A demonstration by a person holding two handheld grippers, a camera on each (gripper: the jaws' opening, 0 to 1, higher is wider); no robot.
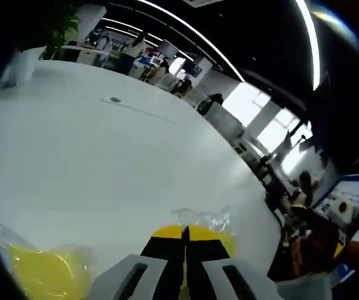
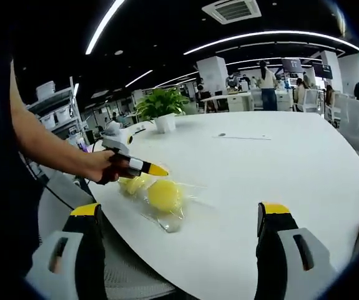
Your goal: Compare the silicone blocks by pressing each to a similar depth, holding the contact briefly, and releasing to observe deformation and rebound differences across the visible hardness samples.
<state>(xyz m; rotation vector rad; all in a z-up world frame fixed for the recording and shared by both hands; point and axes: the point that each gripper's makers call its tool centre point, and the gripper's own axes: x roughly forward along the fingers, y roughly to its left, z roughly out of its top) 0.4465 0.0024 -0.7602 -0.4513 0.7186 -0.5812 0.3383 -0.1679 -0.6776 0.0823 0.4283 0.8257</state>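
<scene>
Jaws pressed together, the left gripper (image 2: 156, 169) hovers over bagged yellow silicone blocks (image 2: 164, 195) near the white table (image 2: 279, 162) edge while the right gripper (image 2: 179, 219) gapes wide.

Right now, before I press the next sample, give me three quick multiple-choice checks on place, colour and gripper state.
1. Where do the yellow blocks lie?
A. on the white table
B. on the floor
C. on a chair

2. What colour is the potted plant?
A. red
B. green
C. purple

3. How do the two grippers stand?
A. both open
B. both shut
C. left gripper shut, right gripper open

Answers: 1 A, they sit in clear wrap on the tabletop. 2 B, green leaves over a white pot. 3 C, left tips meet, right jaws stand wide apart.
</scene>
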